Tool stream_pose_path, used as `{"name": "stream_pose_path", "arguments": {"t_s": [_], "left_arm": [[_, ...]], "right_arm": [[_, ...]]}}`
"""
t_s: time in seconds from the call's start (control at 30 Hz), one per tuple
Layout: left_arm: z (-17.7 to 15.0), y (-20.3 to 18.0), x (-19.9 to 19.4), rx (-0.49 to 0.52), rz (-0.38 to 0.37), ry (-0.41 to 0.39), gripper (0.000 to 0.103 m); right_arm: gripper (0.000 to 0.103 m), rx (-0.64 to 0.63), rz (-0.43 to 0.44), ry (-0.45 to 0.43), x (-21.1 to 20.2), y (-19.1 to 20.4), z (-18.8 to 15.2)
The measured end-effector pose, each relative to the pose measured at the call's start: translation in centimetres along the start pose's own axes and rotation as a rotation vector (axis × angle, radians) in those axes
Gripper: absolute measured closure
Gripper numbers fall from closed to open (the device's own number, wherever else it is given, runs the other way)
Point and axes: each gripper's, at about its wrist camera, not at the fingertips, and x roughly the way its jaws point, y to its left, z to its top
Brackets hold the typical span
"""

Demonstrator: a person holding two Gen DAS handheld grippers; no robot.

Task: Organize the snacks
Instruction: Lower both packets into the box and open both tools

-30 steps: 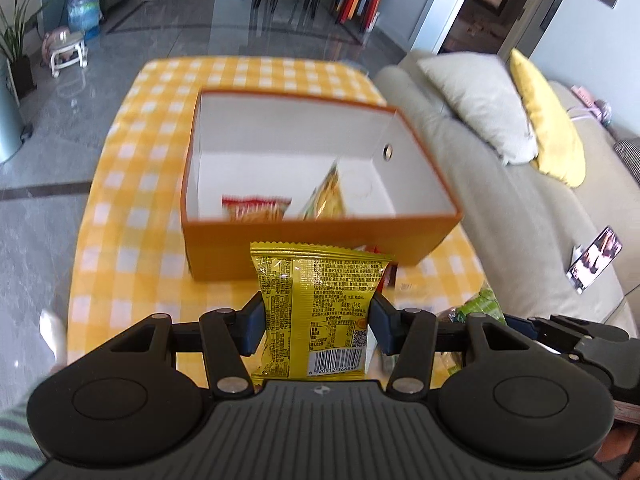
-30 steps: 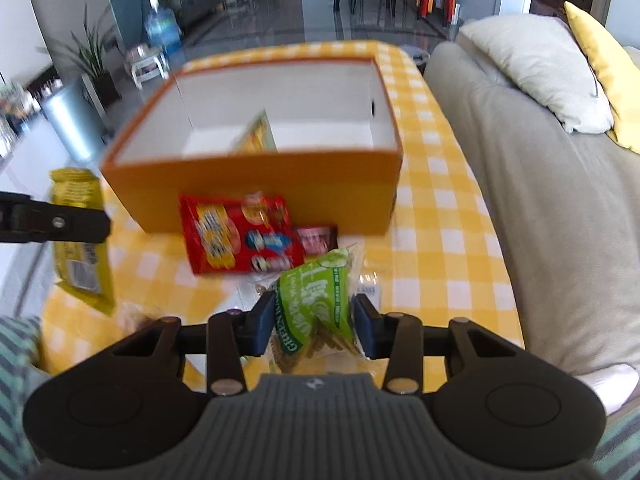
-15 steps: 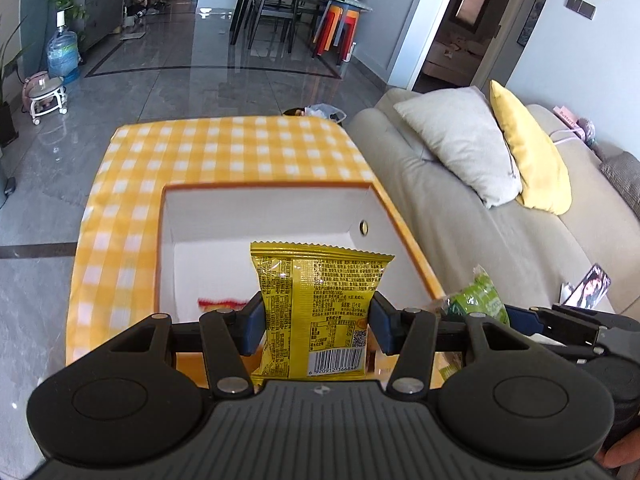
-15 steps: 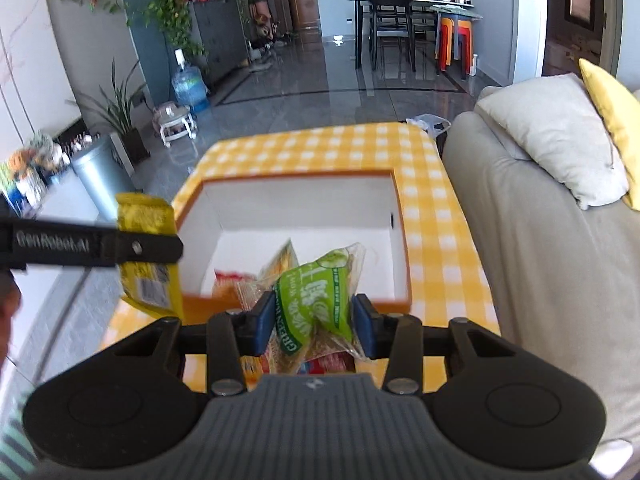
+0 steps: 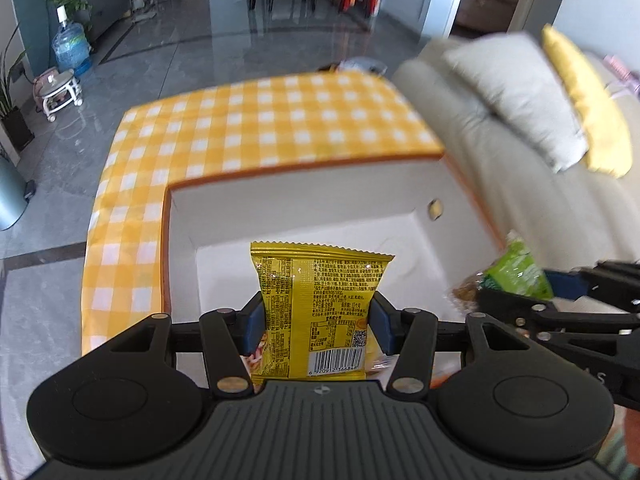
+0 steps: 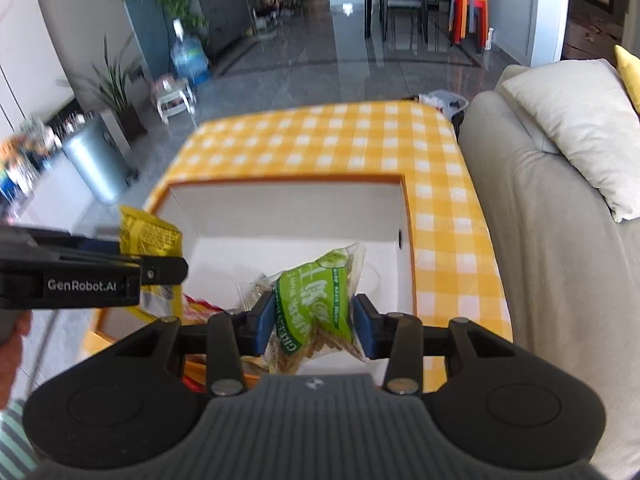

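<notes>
Snacks like these are light, soft and crinkly. The yellow packet (image 5: 318, 308) is a puffed foil bag. It looks slick, so I think it could slide if the squeeze is weak, and whatever is inside might crush if the squeeze is hard. The best place to hold it seems to be across its two side edges, near the middle, and that is where it is held. The green packet (image 6: 316, 308) is clear plastic with thin sticks inside. Those sticks look easy to snap, so a gentle hold on the sides is best for it too.

The left claw (image 5: 318, 324) is clamped on the yellow packet, one blue pad on each side. The packet stands upright with its bar code at the bottom. It hangs over the open box (image 5: 424, 184), above the white floor inside, closer to the near wall than the far wall.

The right claw (image 6: 316, 322) is clamped on the green packet, which tilts a little. It also hangs over the box, toward the right wall. Some other snacks lie in the near left corner of the box, below the claws.

Both claws point forward and down into the box, side by side, the left one just left of the right one. The box sits on the yellow checked tabletop (image 6: 320, 144), with more cloth showing past its far wall.
</notes>
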Motion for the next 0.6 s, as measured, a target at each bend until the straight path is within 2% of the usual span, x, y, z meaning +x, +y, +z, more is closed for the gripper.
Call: {"name": "stream_pose_path", "arguments": {"t_s": [0.1, 0.33, 0.6], "left_arm": [[0.1, 0.4, 2.4, 0.003, 0.03, 0.05, 0.043], [0.6, 0.4, 6.3, 0.018, 0.04, 0.125, 0.043], [1.2, -0.1, 9.1, 0.052, 0.07, 0.175, 0.043]], "right_arm": [[0.063, -0.032, -0.019, 0.05, 2.7, 0.0, -0.3], [0.063, -0.085, -0.068, 0.144, 7.7, -0.7, -0.1], [0.063, -0.165, -0.093, 0.218, 10.7, -0.1, 0.1]]}}
